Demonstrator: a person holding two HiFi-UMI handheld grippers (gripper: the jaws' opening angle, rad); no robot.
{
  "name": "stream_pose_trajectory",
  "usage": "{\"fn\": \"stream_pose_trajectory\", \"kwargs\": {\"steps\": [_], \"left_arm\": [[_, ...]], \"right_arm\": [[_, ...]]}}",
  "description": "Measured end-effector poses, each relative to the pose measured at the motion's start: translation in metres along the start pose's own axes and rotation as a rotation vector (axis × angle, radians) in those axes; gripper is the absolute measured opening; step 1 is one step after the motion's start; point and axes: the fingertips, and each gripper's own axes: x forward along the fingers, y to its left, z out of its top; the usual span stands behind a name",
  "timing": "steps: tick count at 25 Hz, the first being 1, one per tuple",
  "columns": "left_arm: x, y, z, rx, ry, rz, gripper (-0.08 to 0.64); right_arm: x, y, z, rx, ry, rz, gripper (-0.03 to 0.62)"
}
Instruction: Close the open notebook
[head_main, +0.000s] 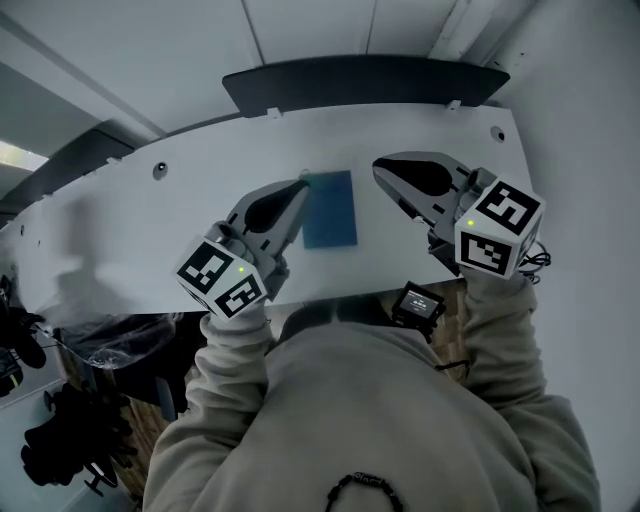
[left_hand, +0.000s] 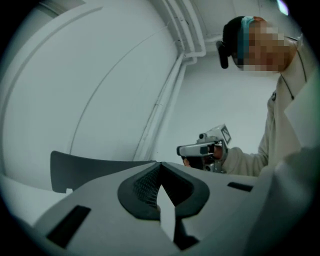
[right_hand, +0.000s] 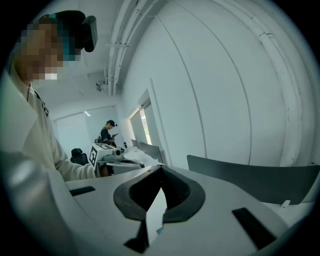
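Note:
A blue notebook lies flat and closed on the white table, its cover up. My left gripper is shut and empty, with its tip at the notebook's far left corner; I cannot tell whether it touches. My right gripper is shut and empty too, and hangs apart from the notebook on its right. In the left gripper view the left gripper has its jaws meeting at the tips, and the right gripper shows beyond them. The right gripper view shows the right gripper shut, with the left gripper behind. Neither gripper view shows the notebook.
A dark curved panel stands along the table's far edge. A small black device sits at the near edge by my right sleeve. Dark chairs and gear stand on the floor at the left. Another person stands far off.

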Motion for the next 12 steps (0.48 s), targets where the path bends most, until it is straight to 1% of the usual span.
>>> {"fn": "stream_pose_trajectory", "kwargs": {"steps": [3, 4, 5, 8, 10, 12], "left_arm": [[0.003, -0.006, -0.003, 0.107, 0.065, -0.044, -0.002], [0.002, -0.003, 0.0, 0.111, 0.07, -0.044, -0.002], [0.001, 0.002, 0.003, 0.099, 0.067, -0.038, -0.002], [-0.004, 0.023, 0.012, 0.059, 0.045, 0.013, -0.002], [-0.006, 0.038, 0.012, 0.067, 0.046, 0.044, -0.002], [-0.008, 0.047, 0.001, 0.075, 0.072, 0.066, -0.002]], "right_arm": [[0.014, 0.0, 0.001, 0.015, -0.005, 0.018, 0.02], [0.017, 0.0, 0.001, 0.025, -0.006, 0.02, 0.02], [0.019, 0.0, 0.001, 0.034, -0.003, 0.018, 0.02], [0.027, -0.001, 0.001, 0.041, 0.012, 0.011, 0.02], [0.031, -0.004, 0.004, 0.04, -0.001, 0.009, 0.02], [0.033, -0.003, 0.001, 0.042, -0.005, 0.013, 0.02]]}}
